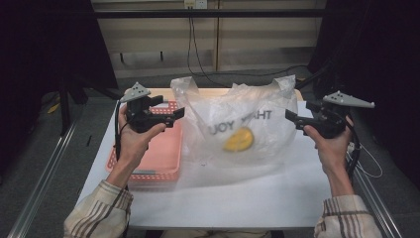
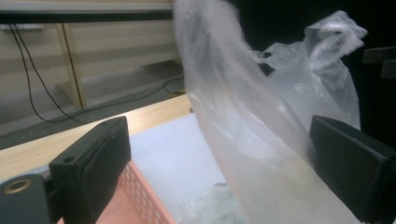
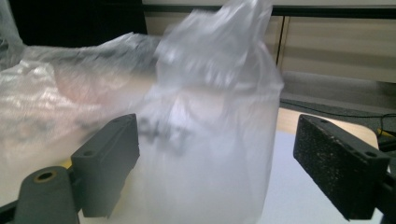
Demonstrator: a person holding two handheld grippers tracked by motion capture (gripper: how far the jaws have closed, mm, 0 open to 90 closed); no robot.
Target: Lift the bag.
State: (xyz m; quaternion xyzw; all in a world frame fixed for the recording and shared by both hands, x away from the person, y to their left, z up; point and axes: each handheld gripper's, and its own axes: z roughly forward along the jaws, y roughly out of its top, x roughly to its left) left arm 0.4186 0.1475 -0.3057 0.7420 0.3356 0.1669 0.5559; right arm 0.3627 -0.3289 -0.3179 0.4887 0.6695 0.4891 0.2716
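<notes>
Two tools: left tool and right tool are being held wide open, gripping nothing.
Bag: plastic bag is being left standing between them, released onto the tabletop.

Bag: clear plastic w/ black lettering, yellow item inside. Basket: pink mesh. Table: white. Grippers black w/ grey plates. Sleeves: beige, brown stripes.
</notes>
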